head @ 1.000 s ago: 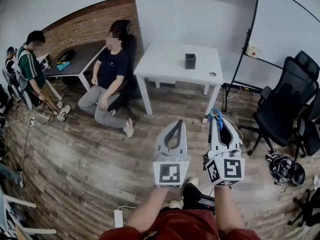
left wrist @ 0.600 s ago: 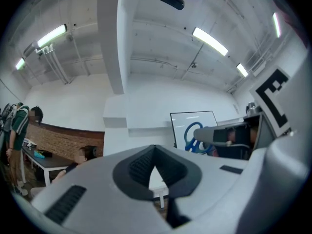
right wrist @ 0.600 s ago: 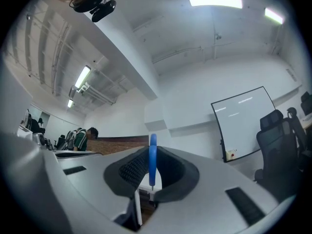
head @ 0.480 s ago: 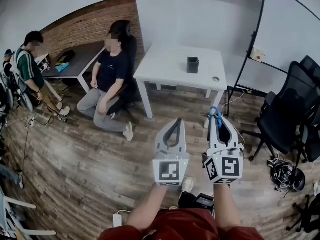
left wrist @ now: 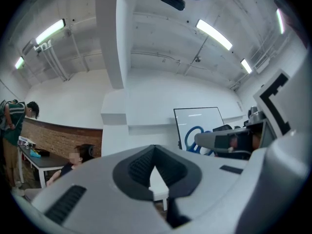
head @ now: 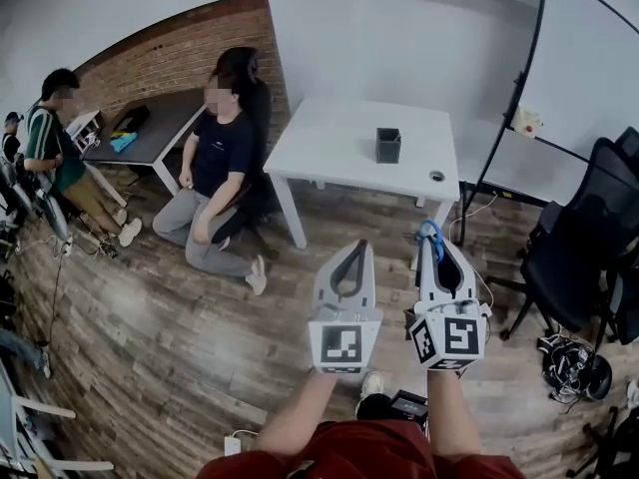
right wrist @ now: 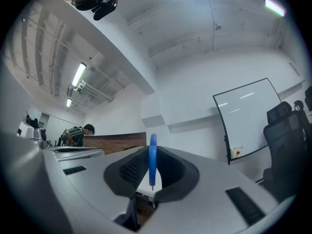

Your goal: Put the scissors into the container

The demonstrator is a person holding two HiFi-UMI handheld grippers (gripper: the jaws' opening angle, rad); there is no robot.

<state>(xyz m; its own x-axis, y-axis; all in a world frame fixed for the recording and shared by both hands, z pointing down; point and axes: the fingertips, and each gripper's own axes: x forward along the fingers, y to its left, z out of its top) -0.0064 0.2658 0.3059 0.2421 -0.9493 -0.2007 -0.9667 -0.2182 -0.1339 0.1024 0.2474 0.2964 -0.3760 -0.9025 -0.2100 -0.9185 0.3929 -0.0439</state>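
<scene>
My right gripper (head: 431, 236) is shut on the scissors, and their blue handle (head: 429, 232) sticks up past the tips. In the right gripper view the blue handle (right wrist: 152, 164) stands edge-on between the jaws of the right gripper (right wrist: 152, 152). Beside it, my left gripper (head: 351, 249) is held up with its jaws shut and nothing in them; the left gripper view shows the left gripper (left wrist: 155, 150) with tips meeting. The container (head: 388, 145) is a small dark square cup on the white table (head: 339, 153), well ahead of both grippers.
A person sits by the table's left end (head: 222, 168). A whiteboard on a stand (head: 559, 78) and black office chairs (head: 584, 247) are at the right. A dark desk (head: 150, 128) with people lies far left. A small round thing (head: 436, 176) lies on the table.
The view has shifted: table and container sit slightly lower and further right in the picture. Both grippers keep their pose, the right one still holding the scissors.
</scene>
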